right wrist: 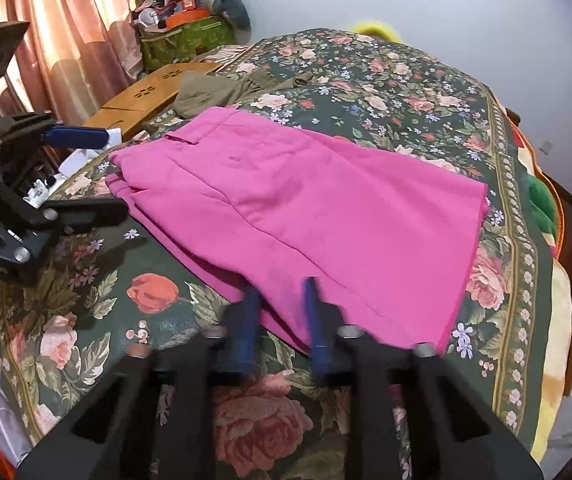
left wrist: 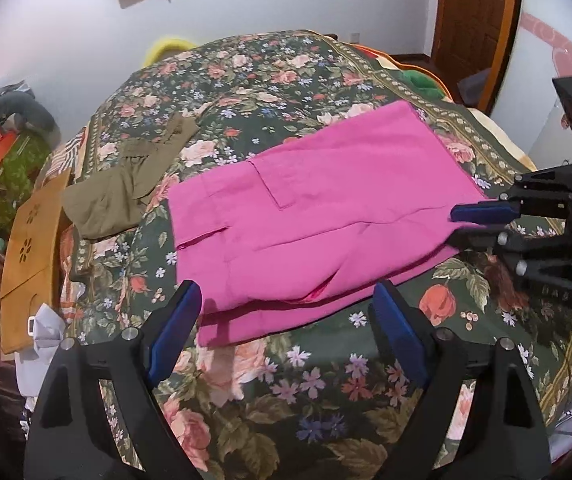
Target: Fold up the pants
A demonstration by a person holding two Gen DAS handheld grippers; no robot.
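Observation:
Bright pink pants (left wrist: 318, 208) lie folded flat on the floral bedspread (left wrist: 286, 380); they also show in the right wrist view (right wrist: 306, 208), waistband at far left. My left gripper (left wrist: 286, 304) is open, its blue pads apart at the pants' near edge, holding nothing. My right gripper (right wrist: 280, 300) is partly open, its blurred blue pads over the near edge of the pants; no cloth shows between them. The right gripper shows from the side in the left wrist view (left wrist: 456, 226) at the pants' right edge. The left gripper shows in the right wrist view (right wrist: 116, 174) by the waistband.
An olive-green garment (left wrist: 126, 184) lies crumpled on the bed beyond the pants, left. A wooden tray table (left wrist: 32, 256) stands at the bed's left edge. A cluttered green box (right wrist: 186, 40) and curtains (right wrist: 66, 32) are beyond. A wooden door (left wrist: 474, 20) is at far right.

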